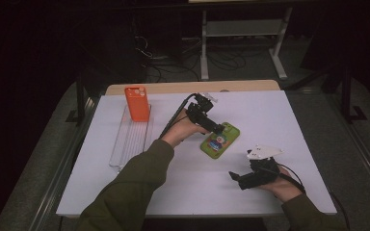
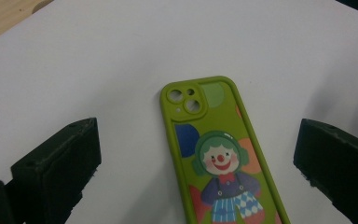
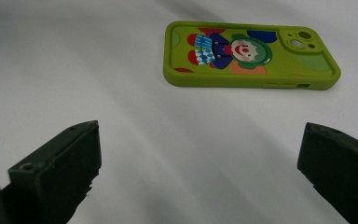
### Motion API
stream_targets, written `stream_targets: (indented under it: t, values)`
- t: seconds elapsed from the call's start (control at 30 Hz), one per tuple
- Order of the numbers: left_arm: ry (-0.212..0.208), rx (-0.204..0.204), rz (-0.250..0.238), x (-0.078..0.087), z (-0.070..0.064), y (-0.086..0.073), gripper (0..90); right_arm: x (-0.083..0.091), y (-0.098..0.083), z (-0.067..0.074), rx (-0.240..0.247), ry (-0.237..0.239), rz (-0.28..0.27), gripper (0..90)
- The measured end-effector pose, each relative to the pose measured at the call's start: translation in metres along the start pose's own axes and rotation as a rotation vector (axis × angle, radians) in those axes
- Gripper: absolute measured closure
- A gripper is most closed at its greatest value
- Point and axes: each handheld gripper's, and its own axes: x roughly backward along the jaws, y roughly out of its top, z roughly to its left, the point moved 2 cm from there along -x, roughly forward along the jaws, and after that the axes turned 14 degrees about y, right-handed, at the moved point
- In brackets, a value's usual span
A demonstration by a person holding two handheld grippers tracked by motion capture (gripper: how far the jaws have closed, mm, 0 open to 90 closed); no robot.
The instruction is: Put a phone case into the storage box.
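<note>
A green phone case with a clown picture point(image 1: 220, 140) lies flat on the white table point(image 1: 125, 190), near the middle. My left gripper point(image 1: 220, 130) hovers over its near end, open, with the green case point(image 2: 219, 154) between the two jaws and untouched. My right gripper point(image 1: 237, 177) rests low at the front right, open and holding nothing; the green case point(image 3: 249, 53) lies ahead of it, some way off. An orange phone case point(image 1: 137, 103) stands upright at the far end of a clear plastic tray point(image 1: 127, 144) on the left.
The clear tray runs lengthwise along the table's left side. A wooden strip point(image 1: 192, 87) borders the far edge. Beyond it stand a white metal frame point(image 1: 243, 43) and loose cables point(image 1: 173, 62) on the dark floor.
</note>
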Motion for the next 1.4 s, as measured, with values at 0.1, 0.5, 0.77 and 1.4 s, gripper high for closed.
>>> stream_targets:
  t: [0.1, 0.5, 0.77, 1.4]
  values:
    - [0.005, -0.017, 0.024, -0.007, 0.000, 0.001, 0.4, 0.000, 0.000, 0.001, -0.009, 0.002, -0.005, 0.0]
    - [0.019, -0.050, 0.081, -0.035, -0.012, 0.007, 0.4, 0.000, 0.001, 0.002, -0.005, 0.005, -0.006, 0.0]
    - [0.027, -0.078, 0.121, -0.052, -0.021, 0.013, 0.4, 0.002, 0.001, -0.001, 0.028, -0.003, 0.002, 0.0]
    - [0.024, -0.074, 0.186, -0.082, -0.033, 0.008, 0.4, 0.004, 0.001, -0.001, 0.010, 0.000, -0.010, 0.0]
